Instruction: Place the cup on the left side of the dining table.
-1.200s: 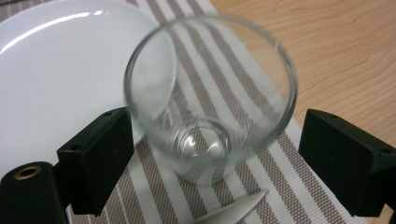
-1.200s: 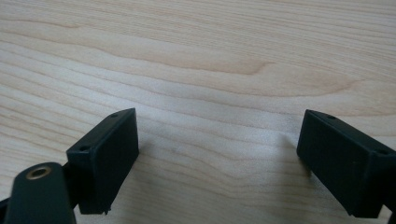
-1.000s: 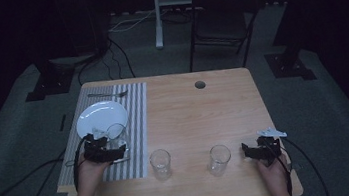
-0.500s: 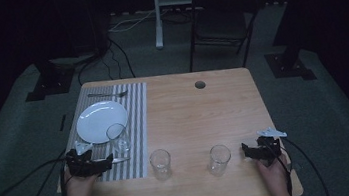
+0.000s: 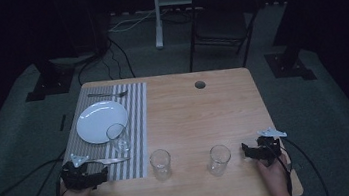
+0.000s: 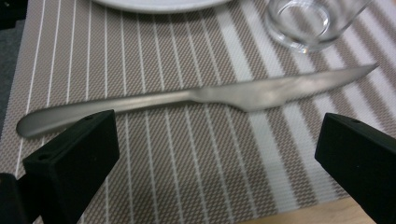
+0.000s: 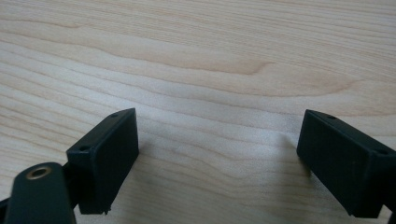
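Observation:
A metal table knife (image 6: 201,98) lies flat across the striped placemat (image 6: 187,168), handle to the left in the left gripper view. My left gripper (image 6: 219,140) is open just short of it, a jaw on each side and nothing between them. In the high view that gripper (image 5: 91,172) sits at the near-left table corner, the knife (image 5: 108,160) just beyond it. My right gripper (image 5: 250,151) rests open at the near right over bare wood (image 7: 210,70), to the right of a clear glass (image 5: 219,159).
A white plate (image 5: 101,121) and an empty glass (image 5: 118,137) stand on the placemat (image 5: 139,132), with a fork (image 5: 107,94) at its far end. Another glass (image 5: 161,163) stands near the front middle. The table has a cable hole (image 5: 200,84); a chair (image 5: 223,16) stands beyond.
My left gripper has drawn back from beside the plate and glass toward the near-left corner, and the knife now lies uncovered in front of it. The right gripper has stayed put.

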{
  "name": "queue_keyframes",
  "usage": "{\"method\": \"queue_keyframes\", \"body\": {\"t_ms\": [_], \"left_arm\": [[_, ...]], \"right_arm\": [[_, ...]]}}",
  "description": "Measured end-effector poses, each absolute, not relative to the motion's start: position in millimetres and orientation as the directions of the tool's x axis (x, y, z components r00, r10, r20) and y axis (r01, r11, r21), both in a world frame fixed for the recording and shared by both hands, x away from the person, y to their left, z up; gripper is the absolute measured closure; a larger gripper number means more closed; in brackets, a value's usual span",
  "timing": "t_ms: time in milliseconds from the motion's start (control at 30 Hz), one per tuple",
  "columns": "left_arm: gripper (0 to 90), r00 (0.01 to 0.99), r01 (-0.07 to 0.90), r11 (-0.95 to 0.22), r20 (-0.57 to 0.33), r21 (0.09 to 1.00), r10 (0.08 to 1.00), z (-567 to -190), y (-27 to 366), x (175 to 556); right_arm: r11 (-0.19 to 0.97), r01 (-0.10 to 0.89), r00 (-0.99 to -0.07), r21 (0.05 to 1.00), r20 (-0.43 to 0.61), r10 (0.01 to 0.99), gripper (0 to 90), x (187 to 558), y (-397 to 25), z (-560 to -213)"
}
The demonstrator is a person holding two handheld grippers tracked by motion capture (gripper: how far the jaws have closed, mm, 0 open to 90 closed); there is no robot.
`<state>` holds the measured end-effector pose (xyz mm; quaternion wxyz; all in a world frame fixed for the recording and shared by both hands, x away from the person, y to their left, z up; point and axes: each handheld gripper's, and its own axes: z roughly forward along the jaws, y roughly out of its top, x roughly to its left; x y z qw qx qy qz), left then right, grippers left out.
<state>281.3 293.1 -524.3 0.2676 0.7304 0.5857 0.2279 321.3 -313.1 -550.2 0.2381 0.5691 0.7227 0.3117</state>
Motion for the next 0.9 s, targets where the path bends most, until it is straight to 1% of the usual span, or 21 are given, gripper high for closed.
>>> {"method": "queue_keyframes", "body": {"t_ms": [100,167,200,400,500,700,800,900], "left_arm": [[0.3,0.202,0.741,-0.173,0.029,0.649,0.979,-531,295,278],[0.3,0.2,0.747,-0.197,0.068,0.636,0.977,-536,295,276],[0.3,0.2,0.744,-0.199,0.072,0.638,0.977,-539,296,275],[0.3,0.185,0.735,-0.145,0.01,0.662,0.983,-544,303,272],[0.3,0.19,0.713,-0.146,0.011,0.686,0.982,-546,304,269],[0.4,0.185,0.713,-0.142,0.011,0.686,0.983,-546,304,268],[0.4,0.153,0.717,-0.119,0.011,0.687,0.988,-546,301,266],[0.4,0.147,0.718,-0.114,0.01,0.687,0.989,-546,301,266]], "right_arm": [[0.158,0.674,-0.239,0.721,0.011,0.971,12.4,321,-313,-550],[0.158,0.674,-0.239,0.722,0.011,0.971,12.3,321,-313,-550],[0.158,0.674,-0.239,0.722,0.011,0.971,12.3,321,-313,-550],[0.158,0.674,-0.239,0.721,0.011,0.971,12.3,321,-313,-550],[0.158,0.674,-0.239,0.722,0.011,0.971,12.4,321,-313,-550],[0.158,0.674,-0.239,0.722,0.011,0.971,12.3,321,-313,-550],[0.158,0.674,-0.239,0.722,0.011,0.971,12.3,321,-313,-550],[0.158,0.674,-0.239,0.722,0.011,0.971,12.3,321,-313,-550]]}}
